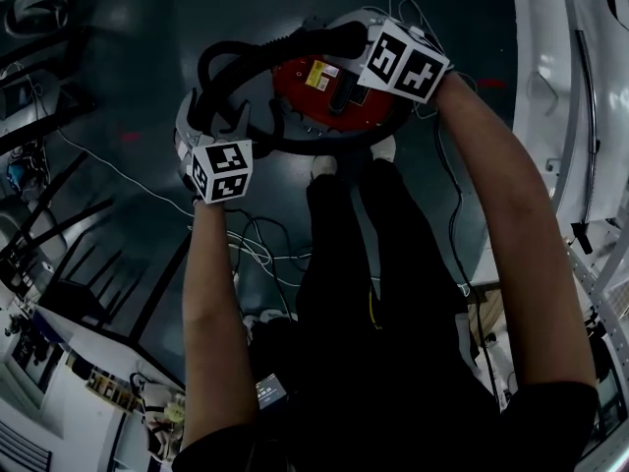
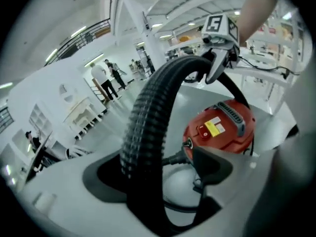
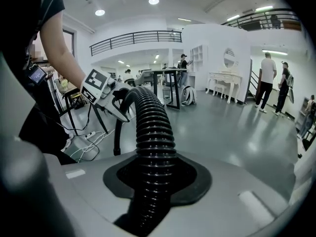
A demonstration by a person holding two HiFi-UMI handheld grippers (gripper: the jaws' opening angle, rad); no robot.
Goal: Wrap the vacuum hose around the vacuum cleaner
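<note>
The red vacuum cleaner (image 1: 329, 96) stands on the floor, and its black ribbed hose (image 2: 148, 107) arches over it. Above the cleaner the right gripper (image 3: 155, 181) clamps the hose. Beside the cleaner the left gripper (image 2: 155, 174) gapes wide, with the hose loose between its jaws. Unheld there, the springy hose could well spring out and unwind.

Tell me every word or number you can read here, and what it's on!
Yellow label on the red vacuum cleaner: has print, too blurred to read.
Left marker cube and right marker cube: only black-and-white square patterns, no words.
Nothing else shows readable words or numbers.
</note>
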